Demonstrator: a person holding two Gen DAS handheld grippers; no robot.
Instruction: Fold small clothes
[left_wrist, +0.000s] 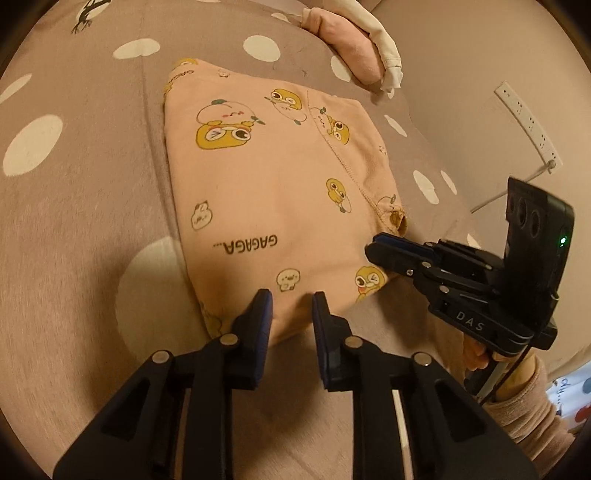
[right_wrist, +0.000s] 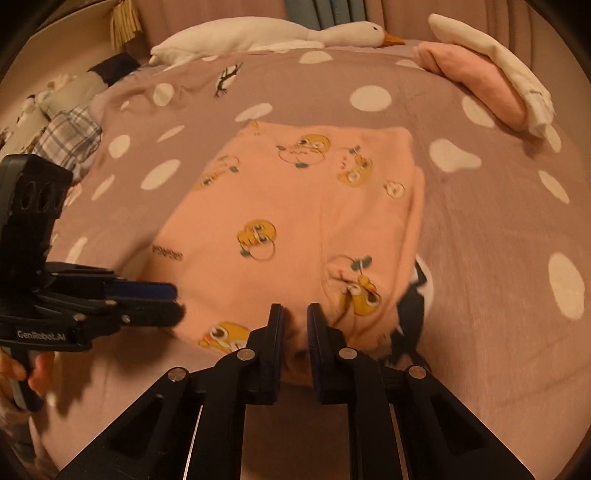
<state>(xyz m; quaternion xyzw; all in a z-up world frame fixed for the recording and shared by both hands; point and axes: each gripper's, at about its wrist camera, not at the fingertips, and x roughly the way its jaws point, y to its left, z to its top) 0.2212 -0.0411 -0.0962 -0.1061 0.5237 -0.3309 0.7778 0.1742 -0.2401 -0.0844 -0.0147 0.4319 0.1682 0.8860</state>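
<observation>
**Folded peach garment between two grippers on the spotted bed**

While the peach printed garment (left_wrist: 273, 192) lies folded into a rough rectangle on the mauve bedspread with white spots (left_wrist: 85, 206), both grippers sit at its near edge. The cloth carries yellow duck-like figures and the word "GAGAGA...", and a stitched seam runs down its right part in the left wrist view.

The left gripper (left_wrist: 291, 299) points at the near hem, its fingers spread with a clear gap, and the cloth's edge shows in that gap. Whether the pads touch the fabric cannot be told. In the right wrist view this same tool comes in from the left side, lying level over the garment's left corner, with the person's hand below it.

The right gripper (right_wrist: 295, 314) also faces the near hem, its fingers parted by a narrow gap with peach cloth seen between them; the frame is blurred here, so whether they pinch the fabric cannot be told. Seen from the left wrist camera, it reaches in from the right over the garment's right edge, and its two fingers look close together there.

At the far right of the bed, a pink folded cloth (right_wrist: 476, 85) lies under a white garment (right_wrist: 495, 66). A white goose plush (right_wrist: 280, 33) stretches along the far edge, and a plaid cloth (right_wrist: 66, 136) sits at the left.
</observation>
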